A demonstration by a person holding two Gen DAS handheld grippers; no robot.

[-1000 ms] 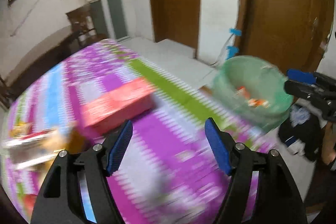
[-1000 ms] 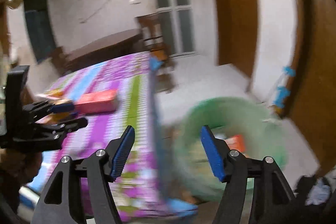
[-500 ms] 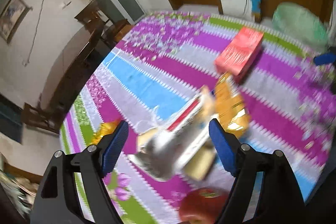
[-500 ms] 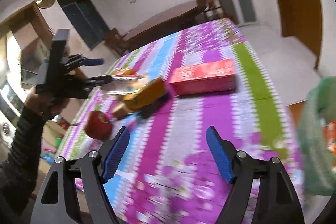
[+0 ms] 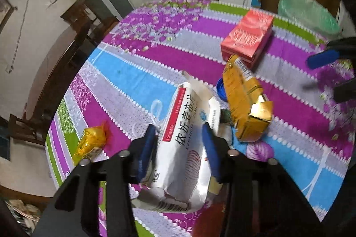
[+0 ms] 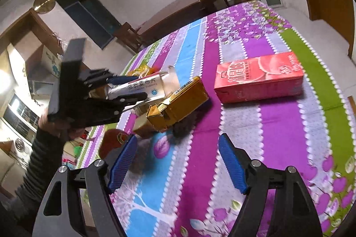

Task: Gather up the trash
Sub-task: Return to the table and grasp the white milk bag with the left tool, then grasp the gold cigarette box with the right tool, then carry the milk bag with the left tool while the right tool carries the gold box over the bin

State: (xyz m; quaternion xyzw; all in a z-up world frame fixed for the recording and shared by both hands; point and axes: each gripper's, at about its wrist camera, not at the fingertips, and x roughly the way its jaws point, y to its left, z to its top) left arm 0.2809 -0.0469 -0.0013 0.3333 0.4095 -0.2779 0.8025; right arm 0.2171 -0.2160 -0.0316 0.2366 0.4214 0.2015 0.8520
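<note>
Left claw point(image 5: 178, 145): jaws had just been closing; blue pads sat against both sides of the white medicine box point(image 5: 184, 148), so I was holding it.
White medicine box: between my left pads, long axis running toward 12 o'clock, front flap torn open.
Yellow wrapper point(image 5: 91, 143): at 9 o'clock of the white box, apart from it, on the striped tablecloth point(image 5: 138, 72).
Gold carton point(image 5: 247, 101): at 2 o'clock of the white box, tilted, end flap open.
Red box point(image 5: 249, 37): flat on the cloth, 1 o'clock of the gold carton, close beside its far end.
Green trash bag point(image 5: 309, 14): off the table edge, 2 o'clock of the red box.
Right claw point(image 6: 178, 165): jaws wide, nothing between them, above the cloth; gold carton at its 12 o'clock, red box at 1 o'clock.
</note>
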